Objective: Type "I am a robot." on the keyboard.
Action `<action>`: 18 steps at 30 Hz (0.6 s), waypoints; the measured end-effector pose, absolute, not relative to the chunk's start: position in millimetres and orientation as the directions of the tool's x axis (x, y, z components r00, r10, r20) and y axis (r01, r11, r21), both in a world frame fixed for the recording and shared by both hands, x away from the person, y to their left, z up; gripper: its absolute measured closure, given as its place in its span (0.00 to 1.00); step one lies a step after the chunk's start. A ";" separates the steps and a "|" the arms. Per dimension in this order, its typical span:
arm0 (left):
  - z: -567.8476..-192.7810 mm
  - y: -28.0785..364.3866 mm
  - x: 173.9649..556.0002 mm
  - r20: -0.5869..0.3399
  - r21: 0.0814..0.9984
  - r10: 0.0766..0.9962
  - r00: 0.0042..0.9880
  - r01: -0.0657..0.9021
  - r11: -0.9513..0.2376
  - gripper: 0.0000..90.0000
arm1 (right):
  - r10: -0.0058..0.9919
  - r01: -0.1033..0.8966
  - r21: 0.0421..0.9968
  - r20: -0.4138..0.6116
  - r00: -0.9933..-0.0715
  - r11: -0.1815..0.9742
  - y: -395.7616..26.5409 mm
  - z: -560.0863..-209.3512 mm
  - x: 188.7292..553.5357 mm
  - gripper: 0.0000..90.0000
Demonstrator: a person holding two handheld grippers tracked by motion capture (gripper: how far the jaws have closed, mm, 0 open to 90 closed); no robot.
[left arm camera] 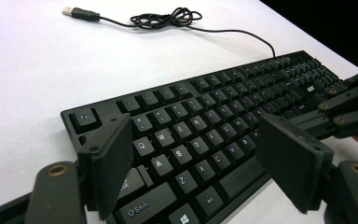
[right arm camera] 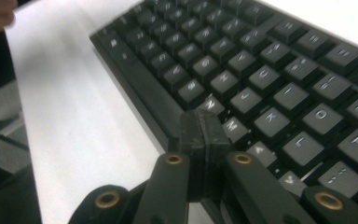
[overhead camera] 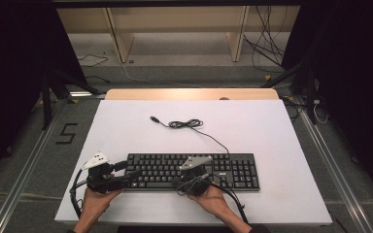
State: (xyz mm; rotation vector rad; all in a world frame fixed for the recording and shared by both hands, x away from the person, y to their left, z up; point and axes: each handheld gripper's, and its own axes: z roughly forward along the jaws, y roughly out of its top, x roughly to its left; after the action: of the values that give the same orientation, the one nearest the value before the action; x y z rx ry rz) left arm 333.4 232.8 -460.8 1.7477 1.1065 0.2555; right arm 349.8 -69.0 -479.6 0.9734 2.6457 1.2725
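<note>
A black keyboard (overhead camera: 194, 171) (left arm camera: 214, 112) (right arm camera: 270, 70) lies near the front edge of the white tabletop (overhead camera: 126, 126). Its cable (overhead camera: 184, 124) (left arm camera: 165, 18) lies coiled behind it and ends in a loose USB plug (overhead camera: 154, 119) (left arm camera: 79, 13). My left gripper (overhead camera: 131, 171) (left arm camera: 200, 154) stands open at the keyboard's left end, its pads apart over the letter keys. My right gripper (overhead camera: 178, 182) (right arm camera: 200, 135) is shut with nothing in it. Its tips sit at the keyboard's front edge by the N and M keys. Its black linkage (left arm camera: 345, 102) shows in the left gripper view.
A wooden strip (overhead camera: 189, 93) borders the table's back edge. Shelf legs (overhead camera: 121, 41) and loose cables (overhead camera: 272, 43) are on the floor behind. Metal rails (overhead camera: 24, 170) run along both sides. The far half of the tabletop holds just the cable.
</note>
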 end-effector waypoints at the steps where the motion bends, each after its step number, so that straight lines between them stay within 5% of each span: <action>1: -460.9 233.0 333.5 -0.309 0.827 0.771 0.557 0.557 -0.071 0.30 | 0.559 0.519 0.725 0.223 -0.799 0.452 -70.3 -478.0 350.2 0.99; 11: -460.7 232.0 333.9 -0.312 0.826 0.773 0.552 0.559 -0.066 0.31 | 0.567 0.521 0.762 0.252 -0.784 0.383 -83.3 -465.6 353.4 0.91; 18: -460.9 231.8 337.4 -0.316 0.824 0.778 0.543 0.563 -0.058 0.32 | 0.567 0.527 0.775 0.272 -0.778 0.351 -90.8 -460.3 354.2 0.74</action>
State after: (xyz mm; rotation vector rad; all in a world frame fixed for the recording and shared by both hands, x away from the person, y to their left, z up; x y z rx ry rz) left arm 337.4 231.8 -460.9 1.7370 1.1255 0.2573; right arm 354.2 -90.8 -460.3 1.0311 2.5455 1.4335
